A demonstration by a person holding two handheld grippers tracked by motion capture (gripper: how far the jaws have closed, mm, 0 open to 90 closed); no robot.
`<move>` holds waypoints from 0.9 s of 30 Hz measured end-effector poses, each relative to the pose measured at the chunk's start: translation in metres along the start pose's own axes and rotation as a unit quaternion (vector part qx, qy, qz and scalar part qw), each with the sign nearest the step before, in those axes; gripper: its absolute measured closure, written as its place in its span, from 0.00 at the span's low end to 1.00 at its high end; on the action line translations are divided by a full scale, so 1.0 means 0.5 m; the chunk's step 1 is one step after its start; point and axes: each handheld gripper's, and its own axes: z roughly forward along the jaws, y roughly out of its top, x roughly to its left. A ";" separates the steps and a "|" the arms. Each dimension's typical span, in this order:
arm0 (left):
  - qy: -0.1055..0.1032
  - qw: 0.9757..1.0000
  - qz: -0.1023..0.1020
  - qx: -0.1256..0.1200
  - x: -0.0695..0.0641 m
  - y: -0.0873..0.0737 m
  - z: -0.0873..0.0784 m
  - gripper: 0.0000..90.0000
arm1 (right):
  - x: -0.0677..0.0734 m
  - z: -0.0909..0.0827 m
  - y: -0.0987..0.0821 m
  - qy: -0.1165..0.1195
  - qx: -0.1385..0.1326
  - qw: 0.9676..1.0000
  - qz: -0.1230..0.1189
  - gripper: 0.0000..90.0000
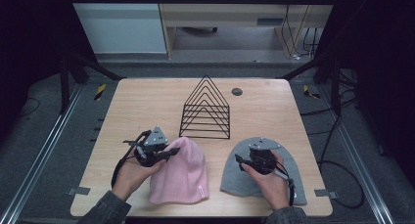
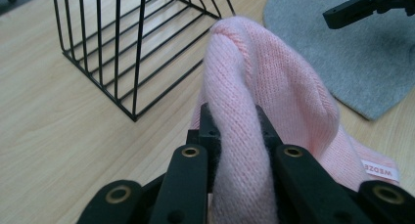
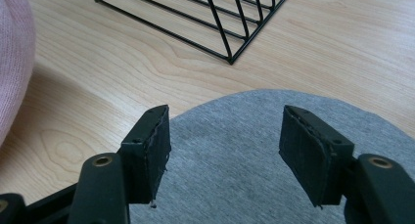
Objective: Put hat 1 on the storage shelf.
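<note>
With the left tongs [image 2: 235, 136] pinching a raised fold of the pink beanie [image 1: 182, 172] near the table's front edge, lift slowly toward the wire rack [image 1: 206, 109] at the table's middle, while the spread right tongs [image 3: 225, 150] hover over the grey beanie [image 3: 235, 185].

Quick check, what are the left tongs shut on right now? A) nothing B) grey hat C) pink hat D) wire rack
C: in the left gripper view the left tongs pinch a fold of the pink hat, lifting it off the table.
</note>
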 end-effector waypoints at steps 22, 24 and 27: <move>0.027 0.999 0.029 -0.021 0.020 0.095 -0.075 0.89 | 0.031 -0.021 0.014 0.016 -0.027 0.999 -0.017 0.39; 0.031 0.999 0.030 -0.023 0.024 0.100 -0.085 0.90 | 0.038 -0.021 0.019 0.019 -0.026 0.999 -0.027 0.39; 0.039 0.998 0.032 -0.023 0.031 0.107 -0.100 0.89 | 0.054 -0.021 0.034 0.026 -0.024 0.998 -0.042 0.39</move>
